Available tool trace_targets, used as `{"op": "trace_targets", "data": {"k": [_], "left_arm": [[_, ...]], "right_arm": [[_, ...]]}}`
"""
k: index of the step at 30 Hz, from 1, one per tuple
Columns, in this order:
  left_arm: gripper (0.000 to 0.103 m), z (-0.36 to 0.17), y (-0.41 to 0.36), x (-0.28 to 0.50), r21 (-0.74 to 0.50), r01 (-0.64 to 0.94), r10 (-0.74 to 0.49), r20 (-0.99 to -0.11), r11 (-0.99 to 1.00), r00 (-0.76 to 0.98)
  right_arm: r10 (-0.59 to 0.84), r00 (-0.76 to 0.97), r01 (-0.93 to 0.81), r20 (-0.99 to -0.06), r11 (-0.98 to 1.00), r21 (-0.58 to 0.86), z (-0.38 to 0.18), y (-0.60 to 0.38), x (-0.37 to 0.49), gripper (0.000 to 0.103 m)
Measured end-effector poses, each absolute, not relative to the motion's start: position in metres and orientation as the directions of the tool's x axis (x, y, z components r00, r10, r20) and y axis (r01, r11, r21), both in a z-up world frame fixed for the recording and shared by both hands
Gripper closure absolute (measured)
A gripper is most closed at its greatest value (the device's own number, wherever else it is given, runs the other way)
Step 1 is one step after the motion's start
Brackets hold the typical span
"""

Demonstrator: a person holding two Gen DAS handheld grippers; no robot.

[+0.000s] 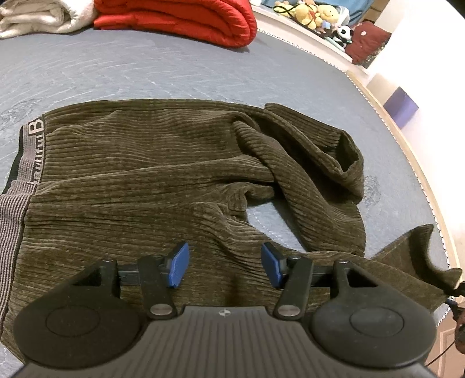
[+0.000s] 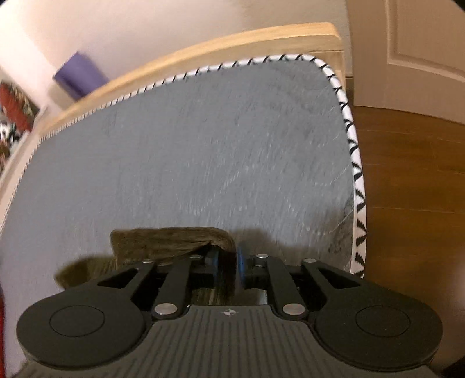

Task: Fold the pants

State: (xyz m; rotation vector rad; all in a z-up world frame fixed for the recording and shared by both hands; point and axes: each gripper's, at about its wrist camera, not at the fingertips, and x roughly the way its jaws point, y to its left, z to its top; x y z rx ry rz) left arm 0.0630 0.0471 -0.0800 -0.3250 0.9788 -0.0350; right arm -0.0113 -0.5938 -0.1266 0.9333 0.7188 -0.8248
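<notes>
Olive-brown corduroy pants [image 1: 139, 174] lie on the grey-blue bed [image 1: 145, 72], with the grey striped waistband [image 1: 26, 157] at the left and the legs rumpled at the right. My left gripper [image 1: 225, 266] is open with its blue pads just above the near leg, holding nothing. My right gripper [image 2: 228, 264] is shut on a fold of the pants' leg end [image 2: 162, 238] and holds it above the bed [image 2: 189, 145]. That lifted leg end also shows at the right edge of the left wrist view [image 1: 418, 256].
A folded red quilt [image 1: 180, 17] and a white blanket [image 1: 37, 17] lie at the far side of the bed. Stuffed toys [image 1: 316, 14] sit beyond it. The bed's white stitched edge [image 2: 357, 174] and a wooden floor [image 2: 412, 189] are to the right. A purple box [image 2: 78, 74] stands by the wall.
</notes>
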Motion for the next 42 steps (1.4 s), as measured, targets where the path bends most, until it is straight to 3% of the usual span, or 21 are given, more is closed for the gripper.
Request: {"op": "trace_targets", "data": {"k": [4,7,10,12,17,20,25,28,30,32,35,39,41,42], "left_arm": [[0.042,-0.082,0.052,0.063,-0.283,-0.127,-0.168,-0.814,0.951,0.556],[0.041,-0.081,0.055,0.063,-0.284,-0.128,-0.167,-0.813,0.95,0.558],[0.041,-0.08,0.054,0.064,-0.288,-0.124,-0.173,-0.811,0.95,0.559],[0.041,-0.079,0.052,0.065,-0.288,-0.118,-0.176,-0.81,0.95,0.559],[0.041,-0.081,0.049,0.065,-0.289,-0.115,-0.18,-0.813,0.95,0.554],[0.04,-0.08,0.05,0.064,-0.291,-0.12,-0.179,-0.812,0.949,0.555],[0.04,-0.082,0.057,0.065,-0.29,-0.132,-0.172,-0.814,0.948,0.554],[0.04,-0.083,0.062,0.066,-0.29,-0.141,-0.168,-0.817,0.946,0.552],[0.04,-0.082,0.065,0.066,-0.292,-0.143,-0.169,-0.816,0.946,0.552],[0.04,-0.081,0.067,0.066,-0.293,-0.145,-0.167,-0.815,0.945,0.555],[0.04,-0.08,0.07,0.066,-0.297,-0.151,-0.167,-0.813,0.943,0.558],[0.04,-0.077,0.07,0.062,-0.302,-0.144,-0.174,-0.809,0.942,0.562],[0.04,-0.076,0.069,0.06,-0.309,-0.131,-0.186,-0.806,0.942,0.562],[0.04,-0.076,0.069,0.058,-0.312,-0.122,-0.195,-0.805,0.942,0.56]], "right_arm": [[-0.326,0.491,0.868,-0.808,0.266,0.42,-0.118,-0.613,-0.021,0.081],[-0.502,0.427,0.903,-0.752,0.194,0.384,-0.096,-0.63,-0.034,0.063],[-0.55,0.477,0.876,-0.685,0.239,0.418,-0.083,-0.64,-0.033,0.061],[-0.463,0.567,0.823,-0.681,0.348,0.449,-0.089,-0.635,-0.016,0.057],[0.042,0.695,0.492,-0.718,0.7,0.517,-0.129,-0.573,0.07,0.046],[0.1,0.661,0.352,-0.743,0.834,0.425,-0.138,-0.521,0.109,0.041],[0.076,0.611,0.349,-0.788,0.867,0.354,-0.159,-0.488,0.156,0.039],[-0.009,0.567,0.4,-0.824,0.877,0.265,-0.17,-0.475,0.176,0.05],[-0.118,0.538,0.445,-0.835,0.881,0.162,-0.168,-0.465,0.184,0.089],[-0.152,0.534,0.485,-0.831,0.861,0.154,-0.168,-0.466,0.187,0.097],[-0.157,0.566,0.537,-0.809,0.815,0.217,-0.163,-0.479,0.186,0.098],[-0.3,0.683,0.611,-0.665,0.734,0.296,-0.144,-0.512,0.174,0.103],[-0.317,0.68,0.634,-0.661,0.707,0.314,-0.148,-0.53,0.173,0.097],[-0.275,0.676,0.632,-0.683,0.693,0.347,-0.154,-0.541,0.173,0.084]]}}
